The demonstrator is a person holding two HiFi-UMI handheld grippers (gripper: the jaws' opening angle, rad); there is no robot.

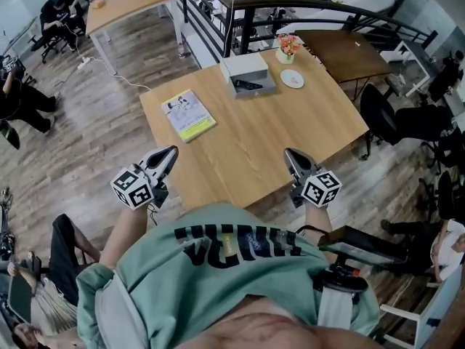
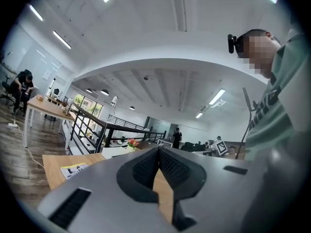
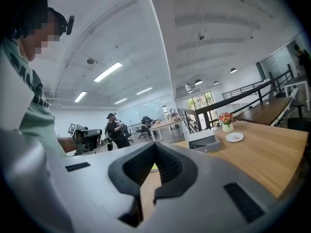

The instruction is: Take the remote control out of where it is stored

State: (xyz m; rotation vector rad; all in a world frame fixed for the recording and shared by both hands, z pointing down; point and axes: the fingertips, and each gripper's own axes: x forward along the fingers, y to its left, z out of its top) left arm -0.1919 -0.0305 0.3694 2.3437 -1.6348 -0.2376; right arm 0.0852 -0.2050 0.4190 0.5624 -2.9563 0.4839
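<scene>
At the near edge of the wooden table [image 1: 276,133] you hold both claws low in front of your chest, pointing roughly level across the top. On the left gripper [image 1: 170,153] the jaws are together with nothing between the pads. The right gripper [image 1: 290,154] is the same, jaws pressed together and empty. They sit well apart, one either side of your body. That reads as a ready or approach pose, not a grasp. Closed jaws are probably just the carry state and will need to part before any pick.

Mid-table on the left a booklet [image 1: 187,115] lies flat. It's not part of the job.

At the far end is a grey storage box [image 1: 243,64]. It looks like a drawer unit with the tray pulled toward you. The remote control [image 1: 248,85] lies in that open tray, dark and flat. So the task's thing is in its store, untouched, well apart from both claws. With the tray facing you, the reach in should be straight.

Just right of the box is a small white plate [image 1: 292,78], and behind that a flower pot [image 1: 288,47] near the far edge.

Hard to tell:
- Whether the box is a drawer or a lidded case.
- The remote's buttons and exact lie, which are too small to read.
- In the right gripper view the box shows, but the remote is only a dark sliver.
- The left gripper view catches just the flowers and a pale box edge over the jaw body.
- Your hands sit under the marker cubes [image 1: 133,187], so your grip is not visible.
</scene>
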